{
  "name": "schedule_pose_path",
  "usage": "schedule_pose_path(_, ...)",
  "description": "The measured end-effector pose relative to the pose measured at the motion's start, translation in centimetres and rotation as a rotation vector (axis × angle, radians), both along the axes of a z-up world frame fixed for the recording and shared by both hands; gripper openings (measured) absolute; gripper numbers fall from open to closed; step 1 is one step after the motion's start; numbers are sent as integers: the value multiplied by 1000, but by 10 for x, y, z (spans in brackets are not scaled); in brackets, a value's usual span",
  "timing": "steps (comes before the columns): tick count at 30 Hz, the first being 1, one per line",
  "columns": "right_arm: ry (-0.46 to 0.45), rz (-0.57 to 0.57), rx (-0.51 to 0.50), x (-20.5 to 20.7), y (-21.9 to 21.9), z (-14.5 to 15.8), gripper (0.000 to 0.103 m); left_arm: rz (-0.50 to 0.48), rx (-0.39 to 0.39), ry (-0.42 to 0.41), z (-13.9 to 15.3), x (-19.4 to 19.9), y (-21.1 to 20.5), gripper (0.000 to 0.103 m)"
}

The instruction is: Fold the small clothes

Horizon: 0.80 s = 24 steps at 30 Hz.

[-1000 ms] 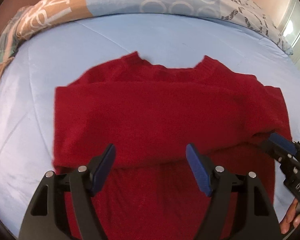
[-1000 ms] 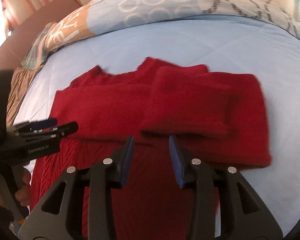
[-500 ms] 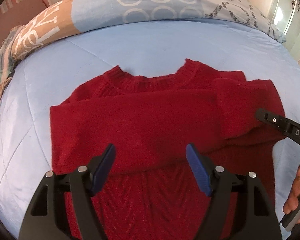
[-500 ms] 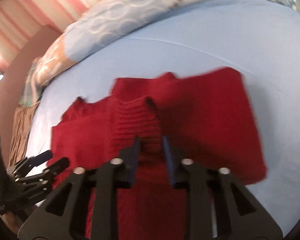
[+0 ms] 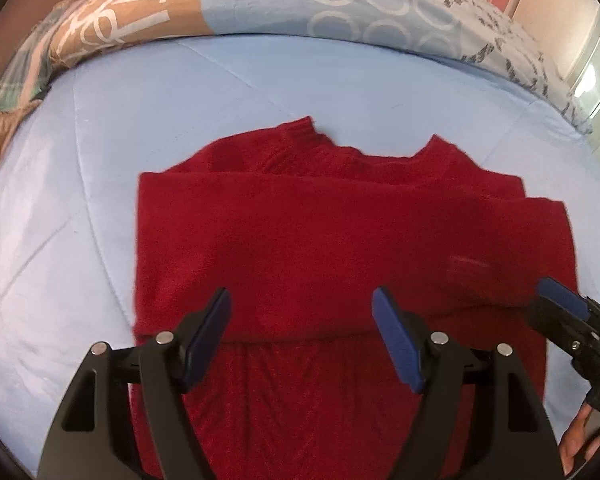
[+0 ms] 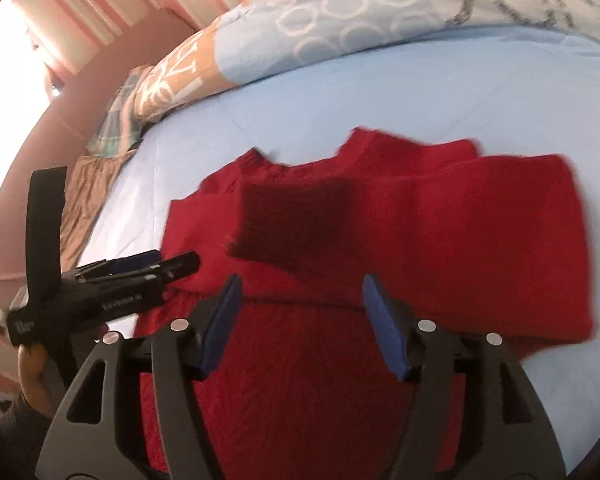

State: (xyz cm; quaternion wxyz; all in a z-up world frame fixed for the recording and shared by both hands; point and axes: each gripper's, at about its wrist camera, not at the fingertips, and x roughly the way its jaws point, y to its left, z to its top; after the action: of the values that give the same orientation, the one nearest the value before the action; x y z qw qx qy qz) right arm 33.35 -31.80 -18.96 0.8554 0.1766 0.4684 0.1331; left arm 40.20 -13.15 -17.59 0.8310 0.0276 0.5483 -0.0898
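Note:
A red knitted sweater (image 5: 332,240) lies flat on the light blue bed cover (image 5: 140,92), neck away from me, both sleeves folded across the chest. In the right wrist view the sweater (image 6: 440,240) shows a ribbed cuff (image 6: 292,220) lying on top of the folded sleeves. My left gripper (image 5: 302,336) is open and empty, just above the sweater's middle; it also shows in the right wrist view (image 6: 156,266). My right gripper (image 6: 300,322) is open and empty over the lower chest; it also shows at the right edge of the left wrist view (image 5: 560,308).
A patterned duvet (image 5: 340,0) in blue, tan and grey is bunched along the far side of the bed. A brown headboard (image 6: 72,120) and striped wall stand at the left in the right wrist view. Bare blue cover (image 6: 460,92) surrounds the sweater.
My right gripper was shut on the sleeve cuff half a second ago; it has let go and opened, and the cuff now lies on the chest. My left gripper stayed open.

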Motion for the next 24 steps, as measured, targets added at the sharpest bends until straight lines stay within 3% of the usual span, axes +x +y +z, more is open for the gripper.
schedule_pose_path(8, 17, -101, -70, -26, -44, 0, 65, -40, -29, -15, -15, 3, -31, 74)
schedule_pose_path(12, 31, -132, -83, -38, -56, -6, 67, -50, -171, 13, -30, 14, -41, 74)
schedule_pose_path(16, 50, -145, -91, -44, -61, -13, 67, -62, -222, 25, -37, 17, -50, 72)
schedule_pose_path(20, 58, -175, -86, -49, -70, -16, 67, -92, -184, 22, -38, 16, -58, 27)
schedule_pose_path(22, 59, -185, -79, -50, -73, -17, 67, -125, -202, 29, -37, 15, -60, 14)
schedule_pose_path(24, 59, -192, -79, -50, -75, -18, 67, -151, -179, 8, -34, 12, -64, 11)
